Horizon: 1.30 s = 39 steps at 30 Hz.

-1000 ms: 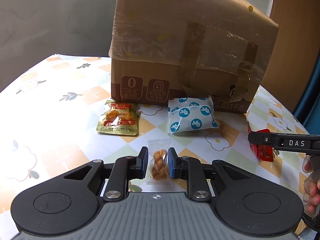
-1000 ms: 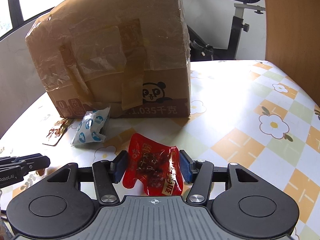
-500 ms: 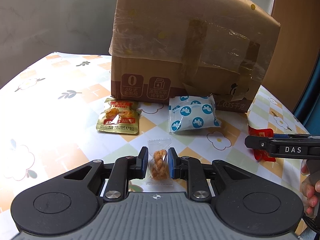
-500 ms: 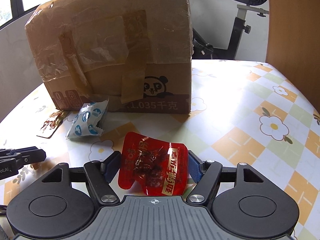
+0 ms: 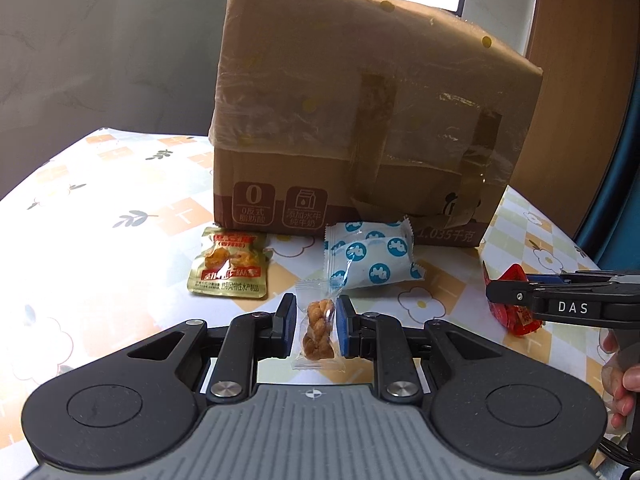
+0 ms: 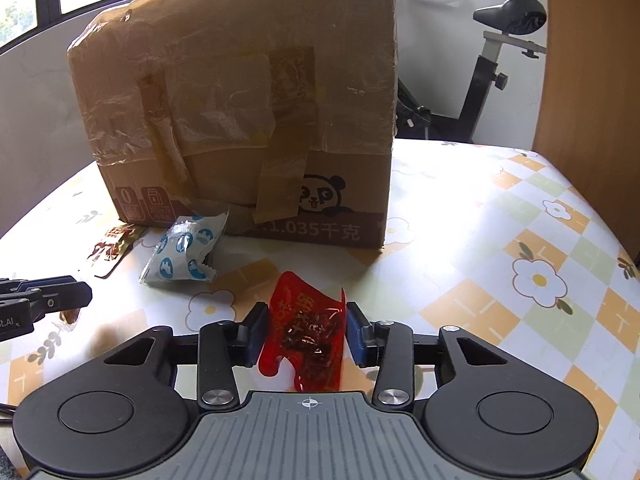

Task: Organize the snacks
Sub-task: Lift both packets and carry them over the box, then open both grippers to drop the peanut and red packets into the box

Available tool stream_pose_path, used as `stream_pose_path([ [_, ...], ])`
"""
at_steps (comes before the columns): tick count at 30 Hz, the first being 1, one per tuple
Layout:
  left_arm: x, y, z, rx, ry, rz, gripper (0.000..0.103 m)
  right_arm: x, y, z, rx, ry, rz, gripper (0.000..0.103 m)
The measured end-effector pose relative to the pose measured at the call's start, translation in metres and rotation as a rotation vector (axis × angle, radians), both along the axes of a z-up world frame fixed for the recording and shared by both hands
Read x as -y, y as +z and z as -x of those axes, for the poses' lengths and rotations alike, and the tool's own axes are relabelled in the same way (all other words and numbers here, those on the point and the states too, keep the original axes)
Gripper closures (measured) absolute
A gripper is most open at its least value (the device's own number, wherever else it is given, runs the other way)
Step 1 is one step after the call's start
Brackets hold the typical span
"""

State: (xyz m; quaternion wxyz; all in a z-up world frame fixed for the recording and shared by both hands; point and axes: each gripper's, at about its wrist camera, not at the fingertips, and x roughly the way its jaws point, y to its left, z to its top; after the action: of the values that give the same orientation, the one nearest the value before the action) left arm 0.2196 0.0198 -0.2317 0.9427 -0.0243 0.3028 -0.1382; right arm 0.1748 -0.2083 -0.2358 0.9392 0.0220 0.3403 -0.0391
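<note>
My left gripper (image 5: 316, 308) is shut on a clear packet holding a twisted fried dough snack (image 5: 318, 330), just above the floral tablecloth (image 5: 100, 240). In the right wrist view my right gripper (image 6: 306, 320) is shut on a red snack packet (image 6: 308, 328), which is squeezed and buckled upright between the pads. From the left wrist view the right gripper (image 5: 494, 292) shows side-on at the right edge with the red packet (image 5: 516, 320) in it. The left gripper (image 6: 80, 292) pokes in at the left of the right wrist view.
A tall taped cardboard box (image 5: 360, 120) stands behind. Against its front lie a gold snack packet (image 5: 228, 268) and a white packet with blue dots (image 5: 370, 256). An exercise bike (image 6: 500, 60) and a wooden panel (image 6: 592, 80) stand beyond the table.
The right gripper's jaws spread wider around the flat red packet, then closed on it, crumpling it narrow and upright. The left gripper kept its hold and place.
</note>
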Motion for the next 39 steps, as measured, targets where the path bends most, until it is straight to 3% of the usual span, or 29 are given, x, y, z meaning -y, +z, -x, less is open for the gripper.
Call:
stream_pose_path([
  [10,0.006,0.027,0.002,0.073,-0.033,0.002,0.081,0.006,0.036,0.014,0.092,0.013,-0.029,0.069],
  [24,0.015,0.161,-0.018,0.372,-0.112,0.047,0.080,0.011,0.165,0.003,0.400,0.109,-0.034,0.069],
  [30,0.025,0.190,-0.063,0.383,-0.108,0.066,0.080,0.017,0.193,-0.040,0.439,0.132,0.001,0.069],
  [39,0.031,0.185,-0.120,0.318,-0.023,-0.065,0.080,0.023,0.178,-0.117,0.346,0.081,0.002,0.069],
])
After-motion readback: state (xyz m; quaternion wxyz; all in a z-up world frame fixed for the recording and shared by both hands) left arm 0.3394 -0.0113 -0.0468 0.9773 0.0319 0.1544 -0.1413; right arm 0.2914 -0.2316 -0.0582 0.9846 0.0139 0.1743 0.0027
